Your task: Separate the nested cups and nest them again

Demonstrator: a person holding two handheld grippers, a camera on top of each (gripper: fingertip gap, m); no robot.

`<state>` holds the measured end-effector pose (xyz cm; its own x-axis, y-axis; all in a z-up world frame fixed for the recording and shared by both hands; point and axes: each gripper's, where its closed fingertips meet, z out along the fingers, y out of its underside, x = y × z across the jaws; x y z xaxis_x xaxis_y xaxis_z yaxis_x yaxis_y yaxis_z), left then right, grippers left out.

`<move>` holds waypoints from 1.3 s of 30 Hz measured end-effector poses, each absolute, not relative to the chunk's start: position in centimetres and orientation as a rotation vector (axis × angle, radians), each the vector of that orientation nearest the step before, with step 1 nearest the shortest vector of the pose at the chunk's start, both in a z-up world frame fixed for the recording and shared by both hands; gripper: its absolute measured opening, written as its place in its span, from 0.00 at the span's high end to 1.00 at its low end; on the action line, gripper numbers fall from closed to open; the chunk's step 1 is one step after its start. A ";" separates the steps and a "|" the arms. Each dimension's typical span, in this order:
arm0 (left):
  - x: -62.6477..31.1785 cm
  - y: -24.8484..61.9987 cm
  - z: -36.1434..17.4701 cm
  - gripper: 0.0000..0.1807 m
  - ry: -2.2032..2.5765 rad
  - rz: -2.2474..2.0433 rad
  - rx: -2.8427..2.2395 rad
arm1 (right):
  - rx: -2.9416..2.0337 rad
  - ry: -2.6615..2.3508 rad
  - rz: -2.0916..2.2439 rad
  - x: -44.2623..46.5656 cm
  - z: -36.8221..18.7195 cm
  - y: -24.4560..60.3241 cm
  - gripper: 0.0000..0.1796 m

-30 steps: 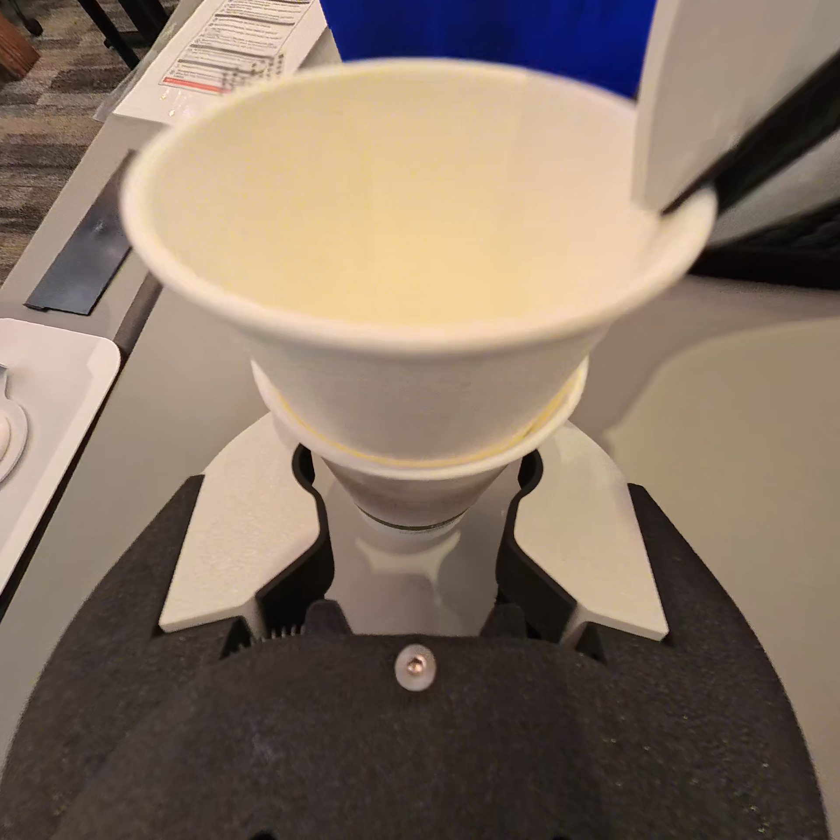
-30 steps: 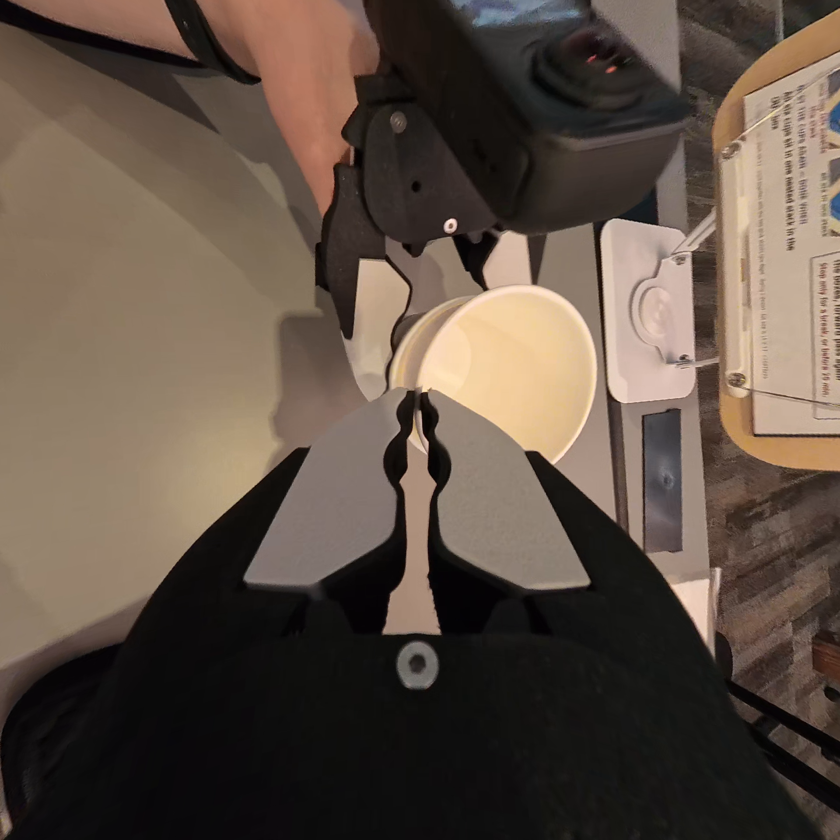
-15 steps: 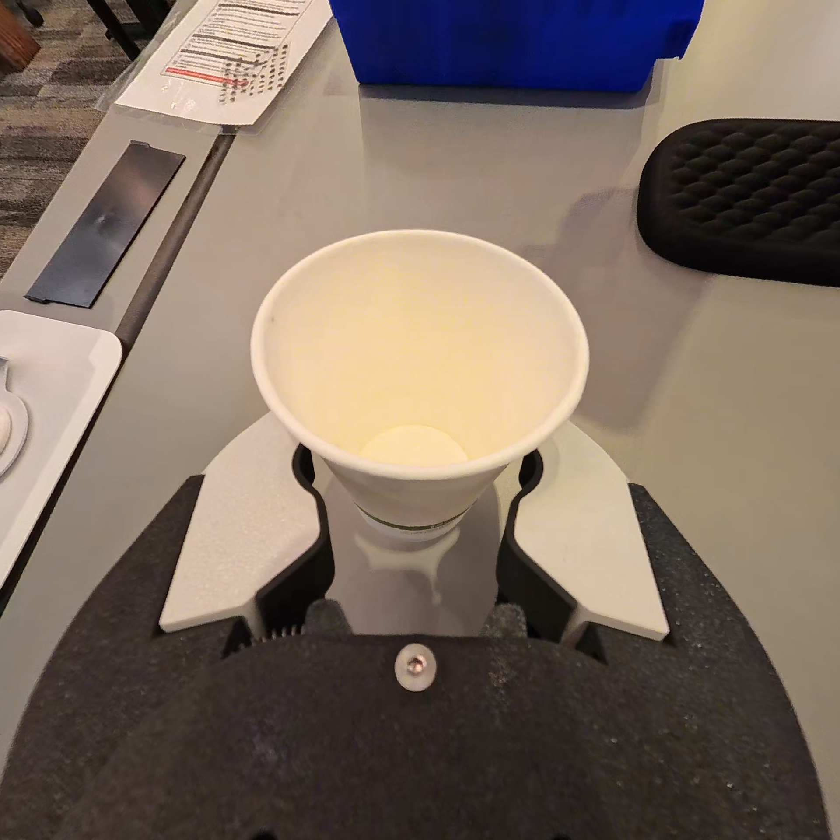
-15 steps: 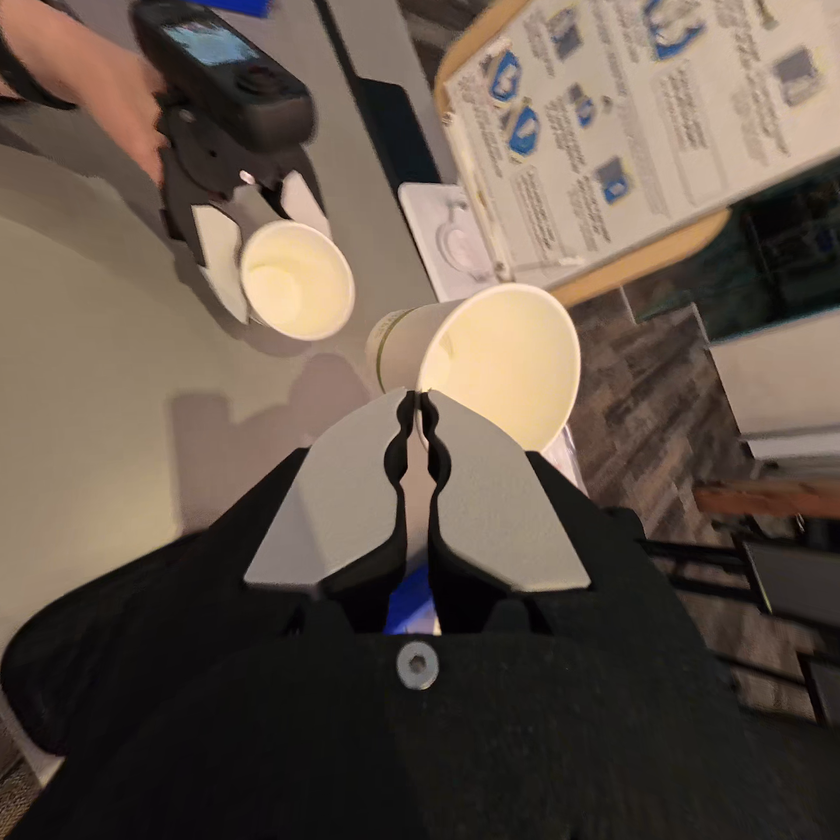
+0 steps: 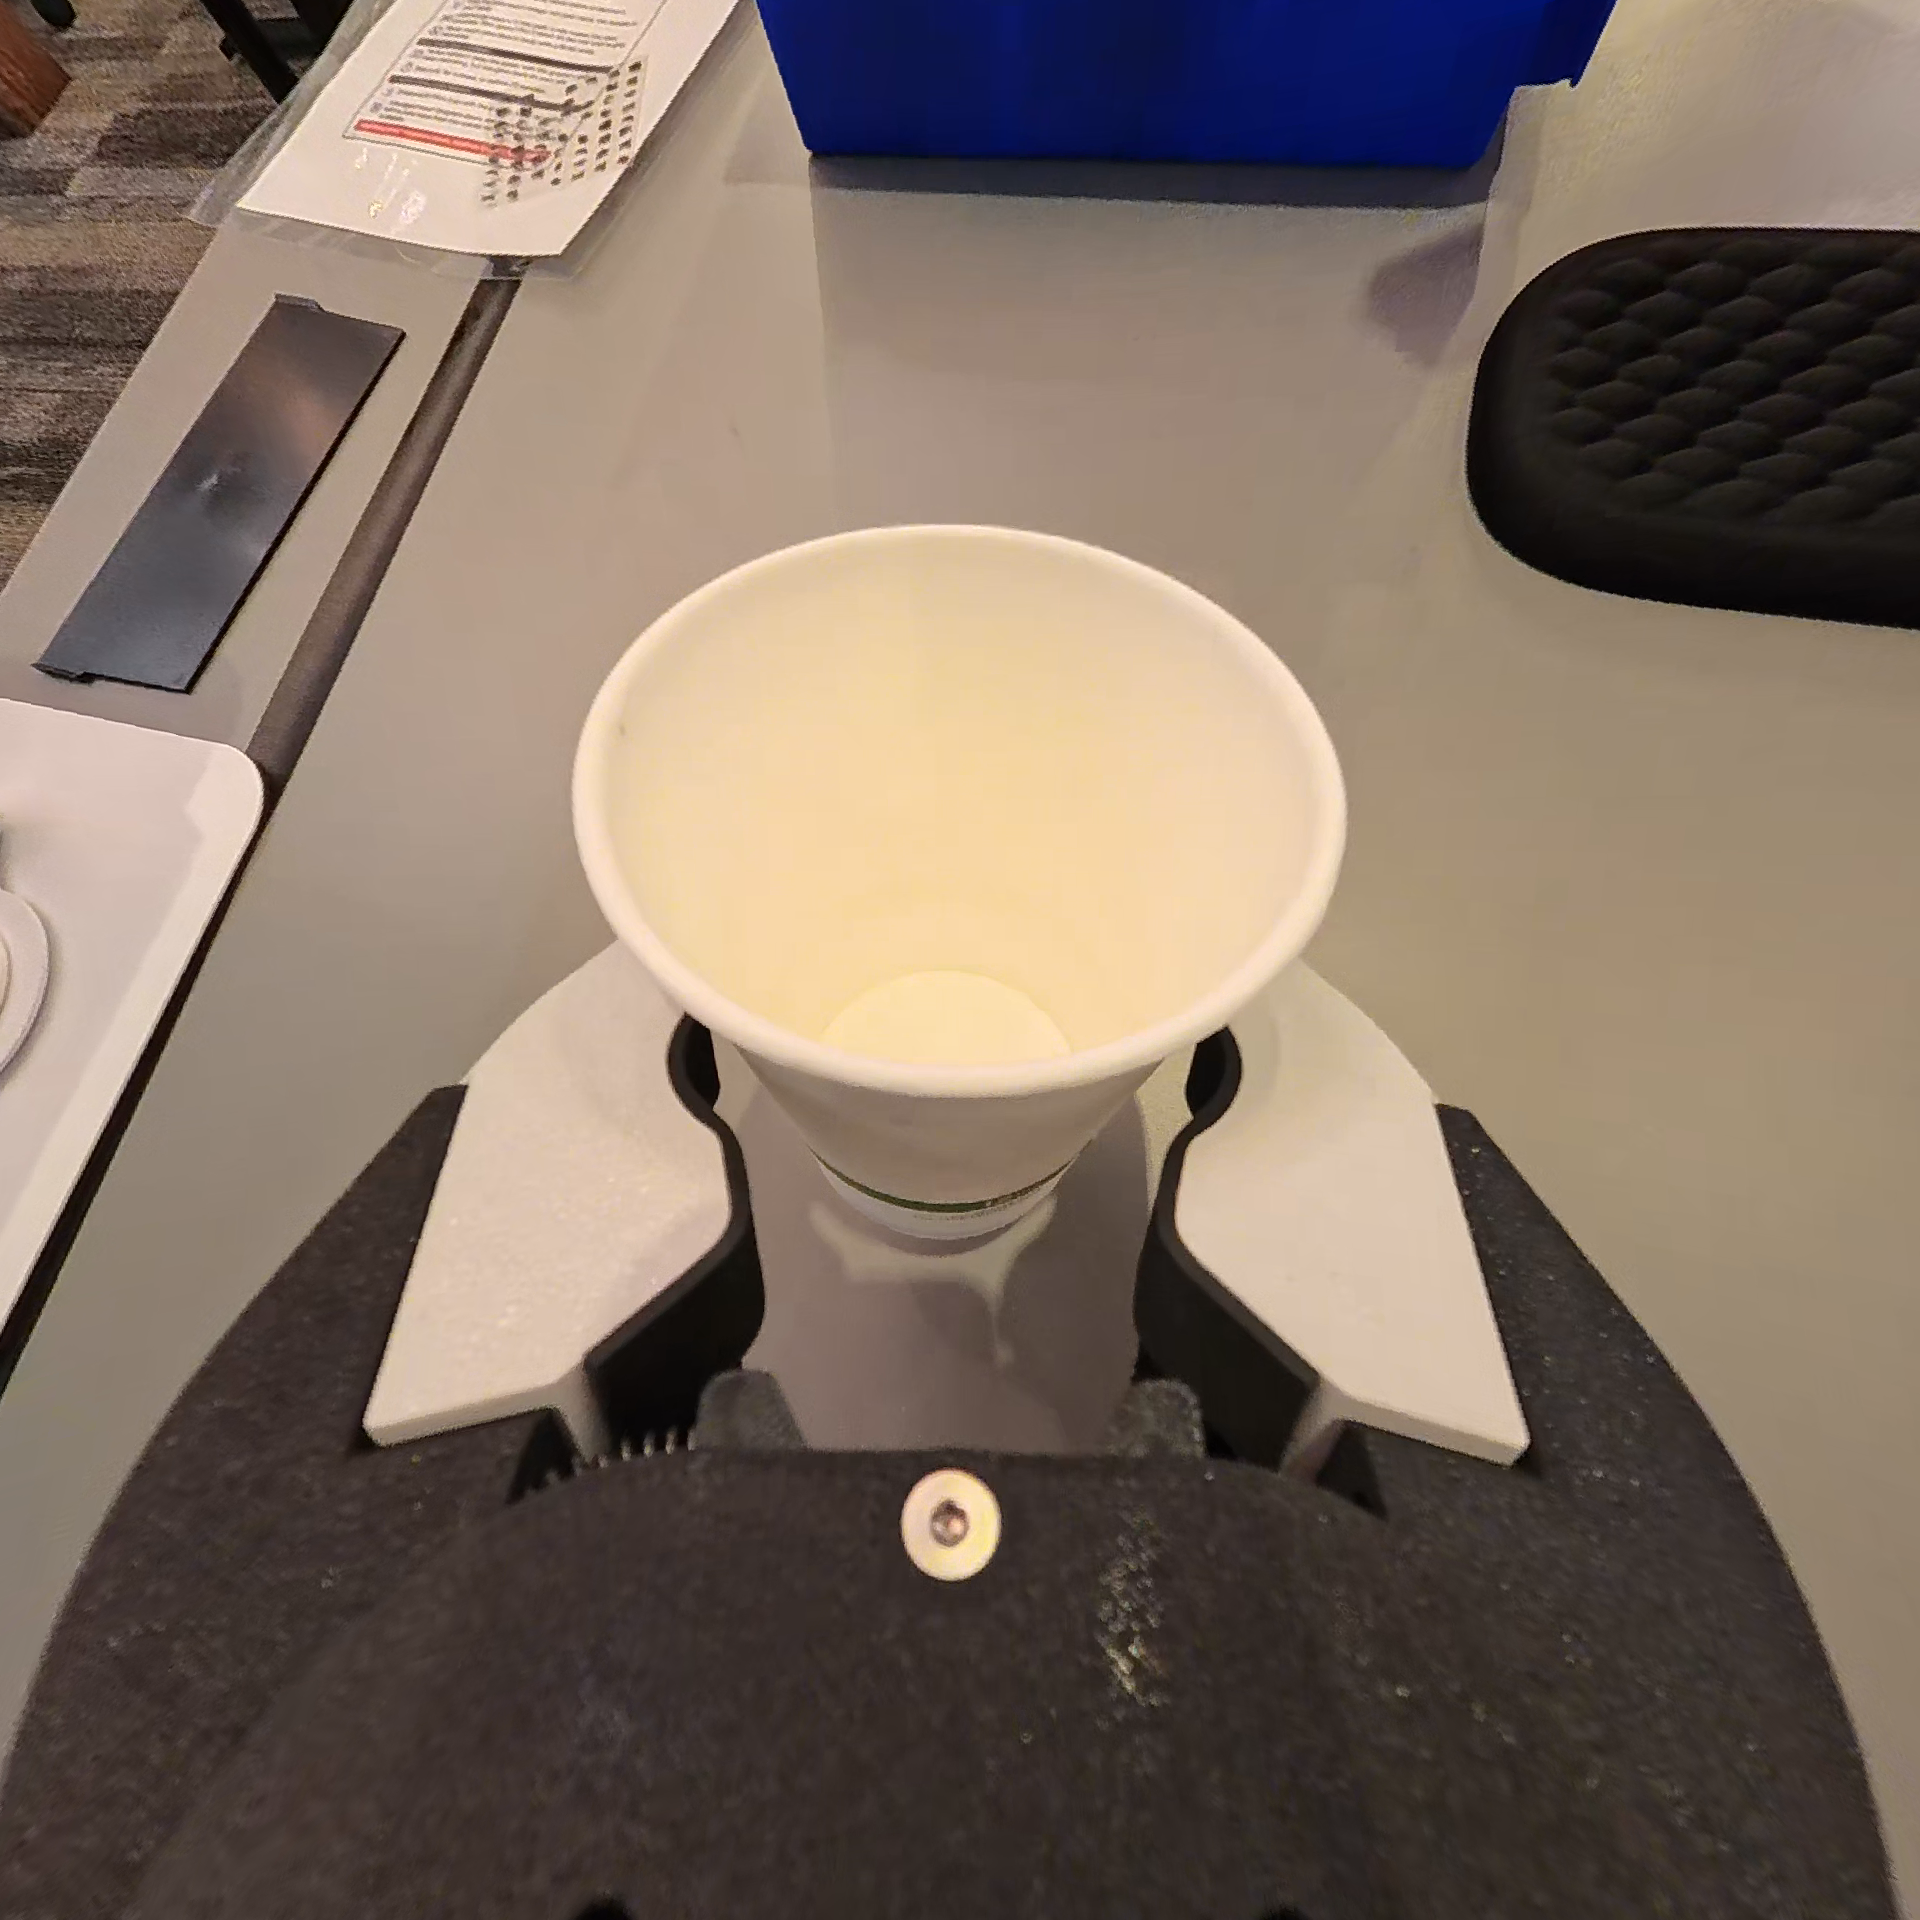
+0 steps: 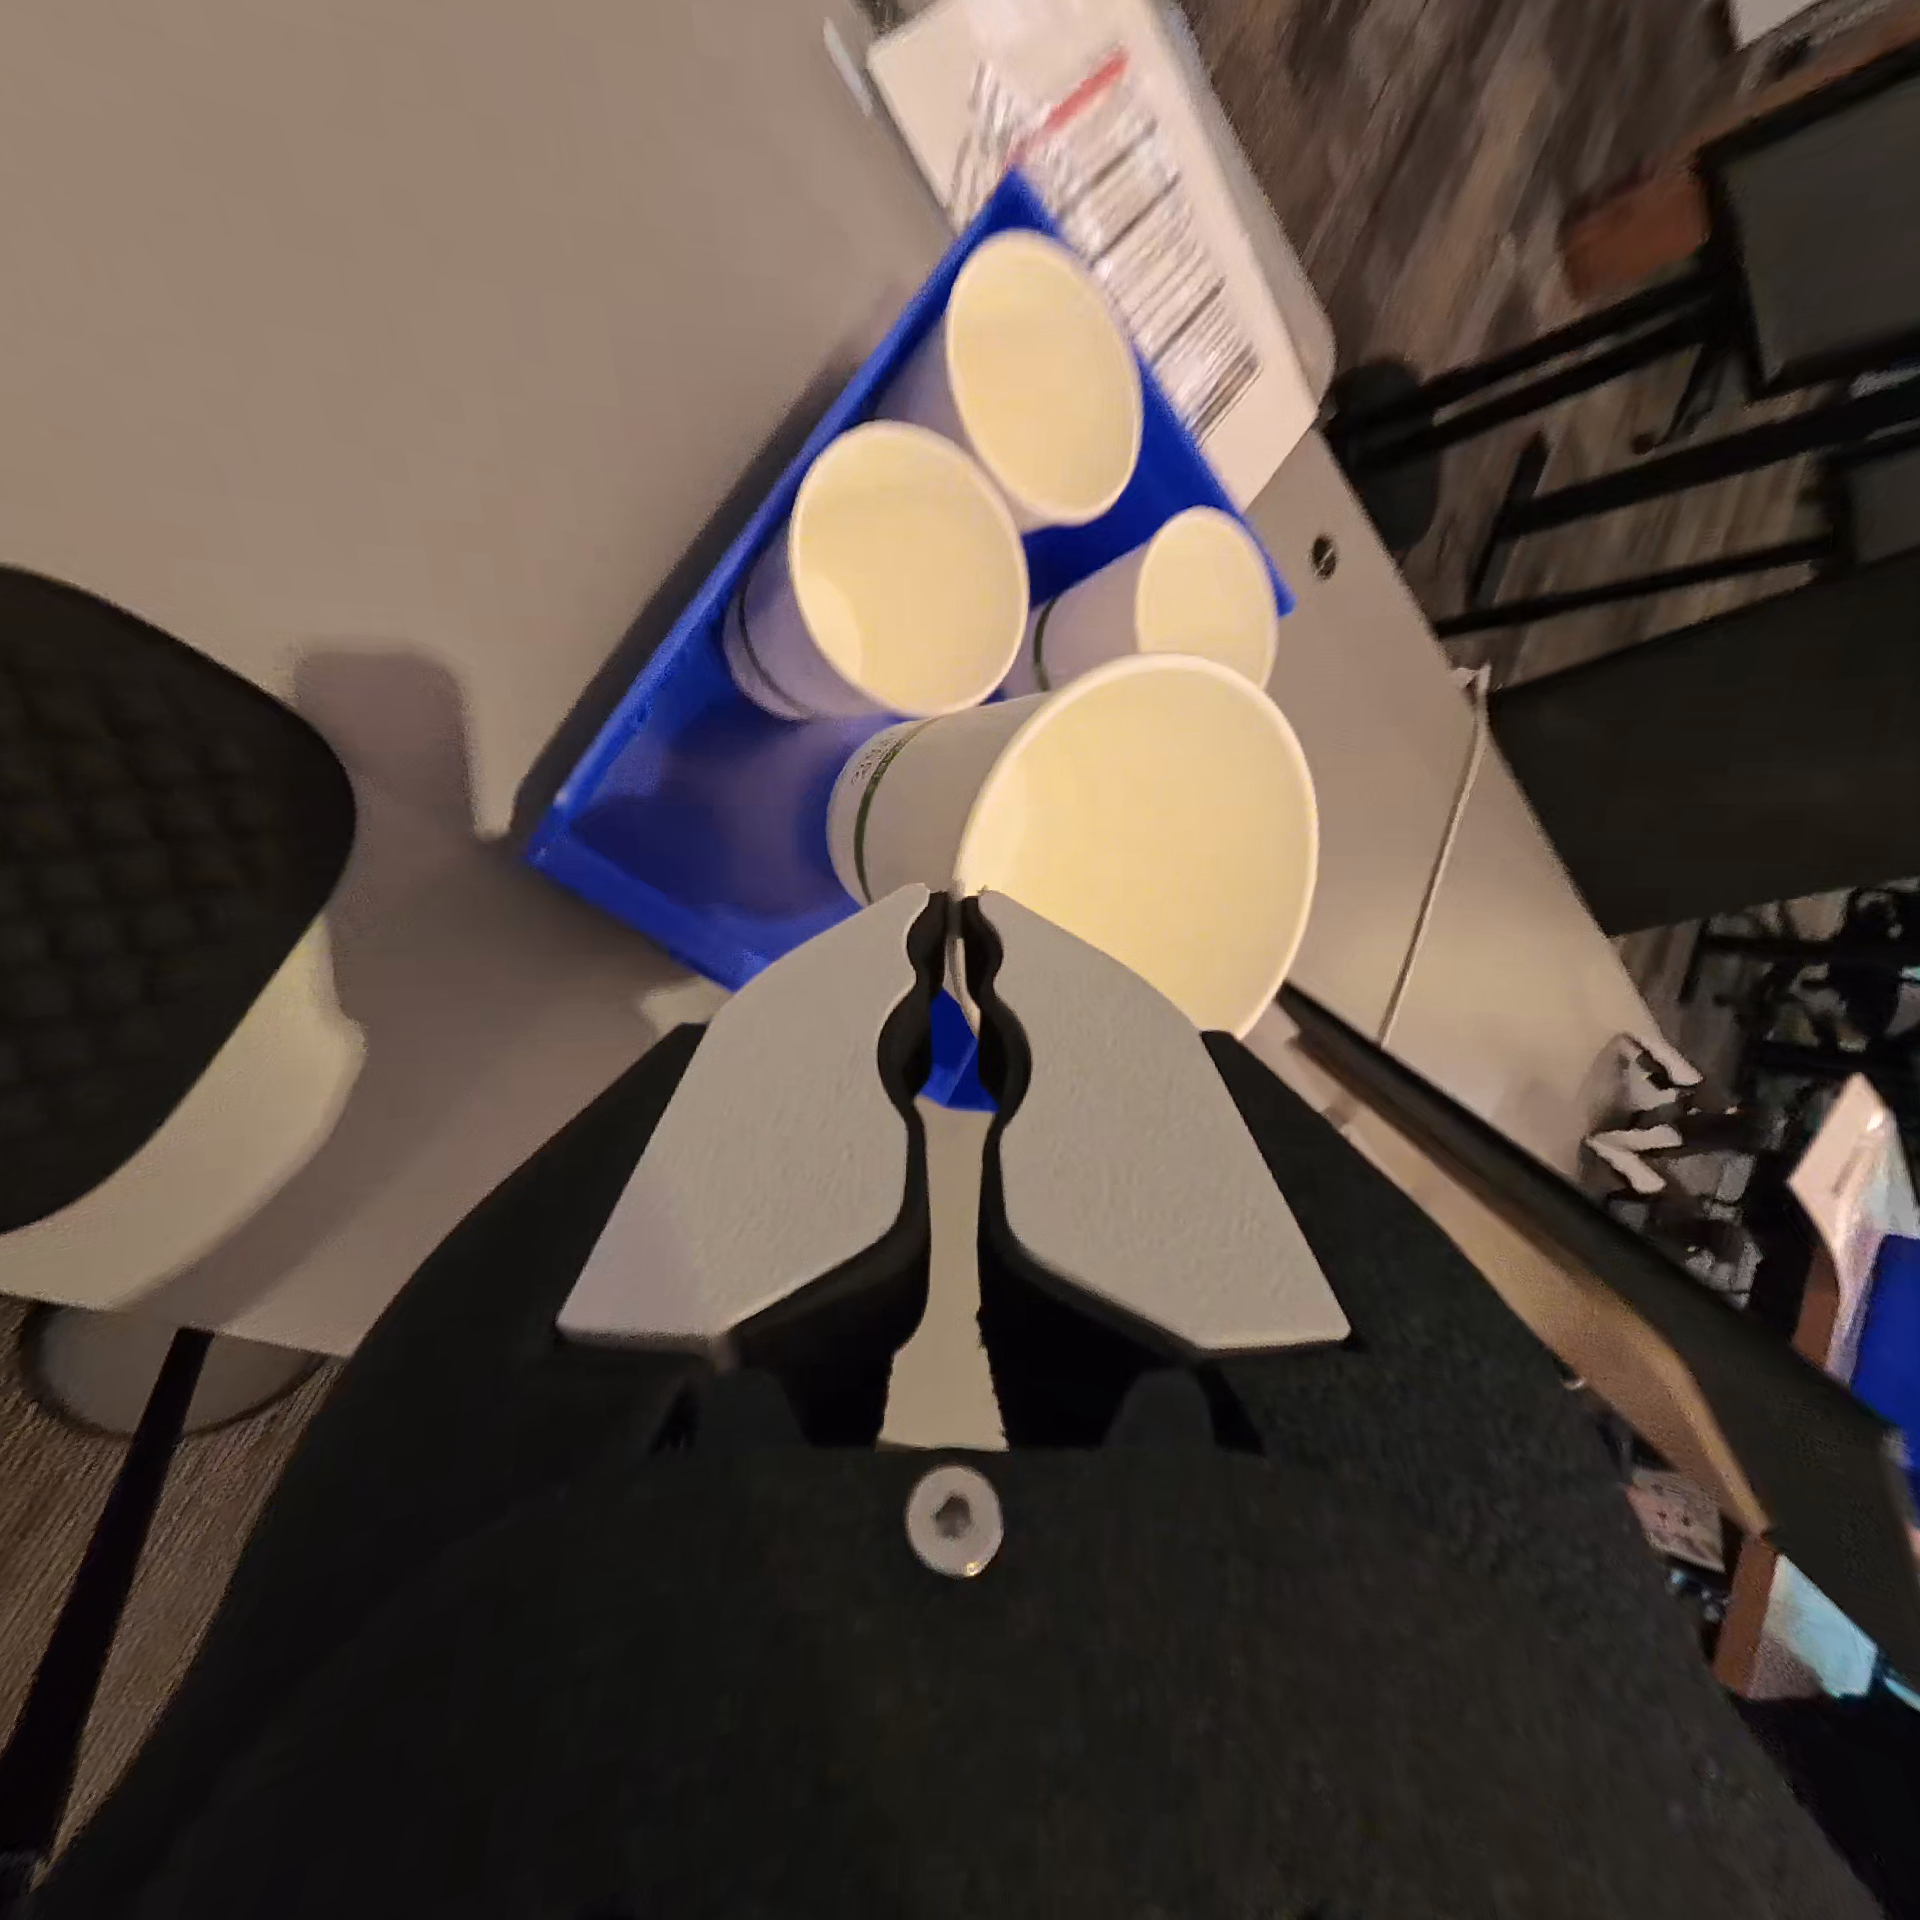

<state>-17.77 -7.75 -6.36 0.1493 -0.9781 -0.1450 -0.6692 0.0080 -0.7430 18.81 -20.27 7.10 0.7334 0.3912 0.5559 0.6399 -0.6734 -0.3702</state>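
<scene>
In the left wrist view a white paper cup point(image 5: 956, 810) stands upright on the grey table point(image 5: 935, 364), between the wide-spread fingers point(image 5: 561, 1195) of my left gripper point(image 5: 961, 966). A gap shows between the pads and the cup's lower wall. The cup's rim hides the fingertips. My right gripper point(image 6: 954, 899) is shut on the rim of a second white paper cup point(image 6: 1132, 831). It holds this cup tilted in the air above a blue bin point(image 6: 665, 831).
The blue bin holds several more white cups point(image 6: 904, 571). It also shows at the back of the left wrist view point(image 5: 1143, 73). A black textured pad point(image 5: 1714, 416) lies at the right. A printed sheet point(image 5: 499, 114), a black strip point(image 5: 218, 499) and a white tray point(image 5: 104, 883) are at the left.
My right gripper pulled the inner cup out of the outer one and carried it away to above the blue bin. The outer cup stayed on the table between my left fingers.
</scene>
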 end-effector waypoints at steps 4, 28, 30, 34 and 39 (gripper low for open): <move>-17.8 -7.8 -6.5 0.51 1.591 -0.562 -1.733 | -2.458 -0.797 -0.574 19.7 2.9 -21.0 0.99; -17.6 -7.9 -7.0 0.51 1.611 -0.554 -1.741 | -2.497 -1.000 -0.404 16.0 -5.5 -19.8 0.99; -17.7 -8.0 -7.0 0.51 1.612 -0.554 -1.741 | -2.508 -0.992 -0.414 16.2 -5.4 -19.8 0.99; -17.6 -8.1 -6.8 0.51 1.610 -0.559 -1.735 | -2.467 -0.970 -0.423 15.7 -3.8 -19.4 0.89; -17.3 -8.3 -6.9 0.51 1.616 -0.562 -1.729 | -2.201 -1.138 -0.312 6.5 0.8 -17.4 0.89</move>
